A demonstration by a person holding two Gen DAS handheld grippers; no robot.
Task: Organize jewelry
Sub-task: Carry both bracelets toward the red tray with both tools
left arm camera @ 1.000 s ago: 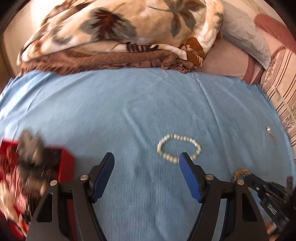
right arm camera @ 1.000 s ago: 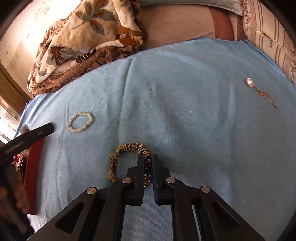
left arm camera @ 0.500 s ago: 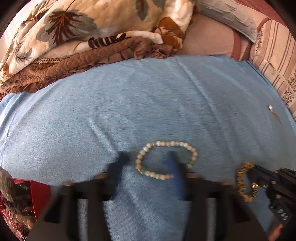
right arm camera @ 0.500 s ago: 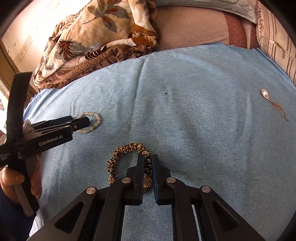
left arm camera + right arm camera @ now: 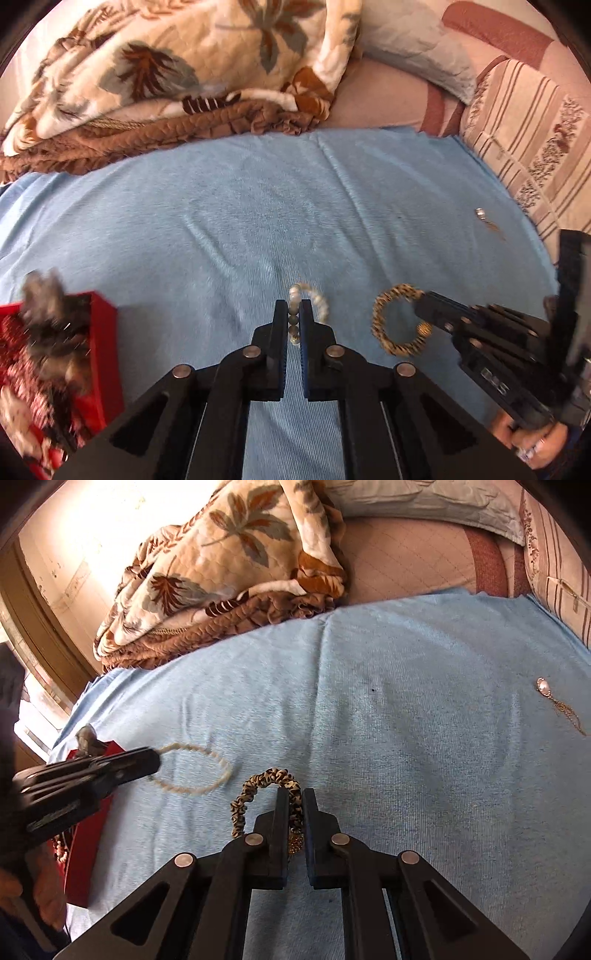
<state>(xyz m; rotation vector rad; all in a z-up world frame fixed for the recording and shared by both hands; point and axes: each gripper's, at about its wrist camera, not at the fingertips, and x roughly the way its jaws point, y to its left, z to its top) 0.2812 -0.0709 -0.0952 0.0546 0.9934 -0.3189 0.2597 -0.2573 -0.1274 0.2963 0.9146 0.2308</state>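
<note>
My left gripper (image 5: 294, 308) is shut on a pearl bead bracelet (image 5: 318, 301), which hangs from its blue pads just above the blue cloth (image 5: 258, 206). In the right wrist view that bracelet (image 5: 207, 771) trails out of the left gripper (image 5: 157, 762) as a blurred loop. A leopard-print scrunchie bracelet (image 5: 258, 786) is pinched between the fingers of my right gripper (image 5: 295, 794), lifted a little off the cloth; in the left wrist view it (image 5: 395, 321) hangs from the right gripper (image 5: 421, 299). A red jewelry box (image 5: 99, 354) sits at the left.
A pendant earring (image 5: 557, 705) lies on the cloth far right, also small as the earring (image 5: 485, 219). A folded floral blanket (image 5: 166, 74) and pillows (image 5: 524, 122) border the cloth at the back. The red box (image 5: 85, 849) holds several pieces. A hand (image 5: 535, 439) grips the right tool.
My left gripper moved forward over the pearl bracelet, shut on it and lifted it. The right gripper rose slightly, still holding the leopard bracelet.
</note>
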